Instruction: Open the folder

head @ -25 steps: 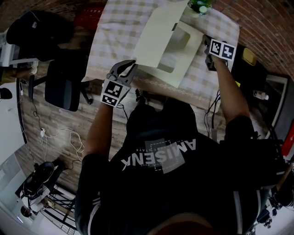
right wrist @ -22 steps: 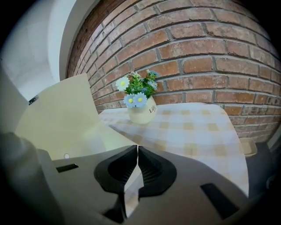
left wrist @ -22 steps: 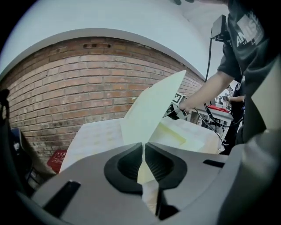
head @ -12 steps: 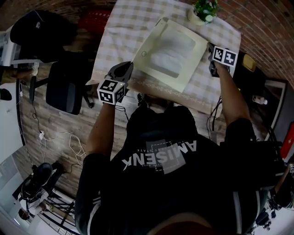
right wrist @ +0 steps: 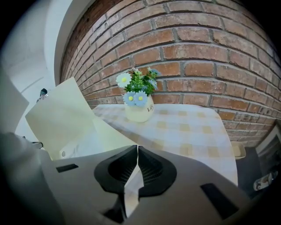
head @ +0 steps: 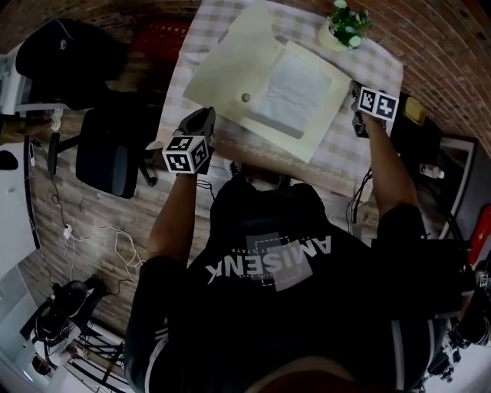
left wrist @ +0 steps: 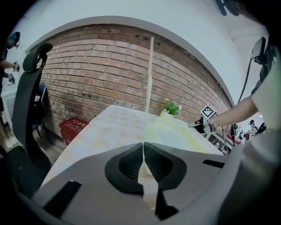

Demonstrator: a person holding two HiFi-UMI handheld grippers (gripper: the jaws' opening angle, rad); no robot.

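The folder (head: 326, 127) lies on the checked bench (head: 201, 34), near the front edge, and it is already most of the way open. Its cover (head: 230, 69) is lifted off the lower leaf and looks about upright in the left gripper view, with the snap button (head: 245, 97) showing. Neither gripper has hold of the cover. The left gripper (left wrist: 143, 147) has its jaws closed with nothing between them, and sits just beside the folder's front left corner. The right gripper (right wrist: 137, 149) has its jaws together at the folder's right edge; I cannot tell whether they nip that edge or only rest against it. To finish cleanly, I would keep the right gripper steady so the lower leaf does not slide. The cover should then tip over to the left, and the closed left jaws can press it flat near the crease if it tries to spring back. Inside the folder sits one pale, crinkled sheet (head: 290, 98). The small pot (head: 335, 34) at the far corner holds flowers (head: 350, 18), and is best kept clear of. I cannot see what is in the red crate (head: 161, 34) beside the bench.
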